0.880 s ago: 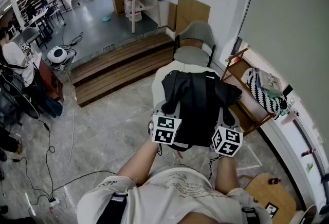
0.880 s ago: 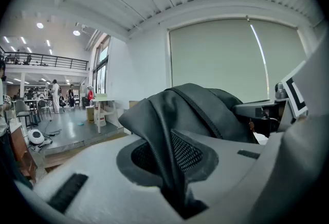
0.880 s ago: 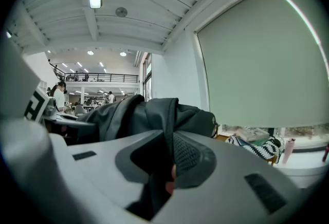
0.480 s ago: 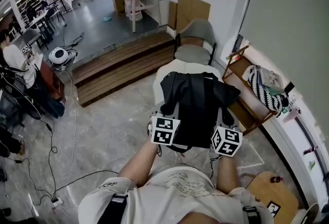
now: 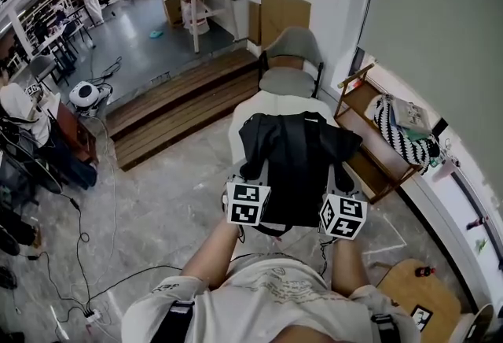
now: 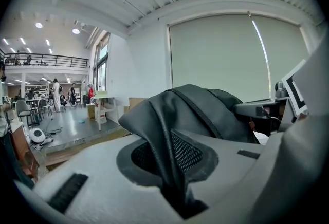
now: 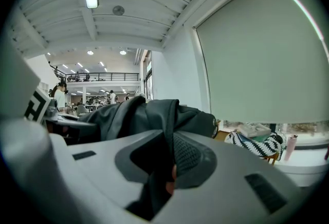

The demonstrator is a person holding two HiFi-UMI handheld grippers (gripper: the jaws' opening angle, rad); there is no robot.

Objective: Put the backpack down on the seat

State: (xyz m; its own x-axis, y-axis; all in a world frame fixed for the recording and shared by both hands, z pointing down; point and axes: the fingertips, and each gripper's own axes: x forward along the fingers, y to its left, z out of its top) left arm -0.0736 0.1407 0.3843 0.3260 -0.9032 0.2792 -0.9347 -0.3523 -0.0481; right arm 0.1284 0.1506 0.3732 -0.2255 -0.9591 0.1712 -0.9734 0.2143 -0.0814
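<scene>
A black backpack (image 5: 295,164) hangs over a white padded seat (image 5: 255,109), covering most of it. My left gripper (image 5: 254,175) is shut on the bag's left side fabric. In the left gripper view, a fold of the backpack (image 6: 190,110) is pinched between the left gripper's (image 6: 172,166) jaws. My right gripper (image 5: 340,178) is shut on the bag's right side. The right gripper view shows the backpack's fabric (image 7: 149,115) clamped in the right gripper (image 7: 167,161). I cannot tell whether the bag's bottom touches the seat.
A grey chair (image 5: 289,58) stands behind the seat. Right of it is a wooden shelf (image 5: 363,109) holding a black-and-white striped bag (image 5: 401,137). Wooden steps (image 5: 181,109) run to the left. Cables (image 5: 78,231) lie on the floor, and a round wooden stool (image 5: 413,294) is near right.
Both grippers keep their hold on the backpack. The view has shifted slightly; the bag stays over the seat in about the same place.
</scene>
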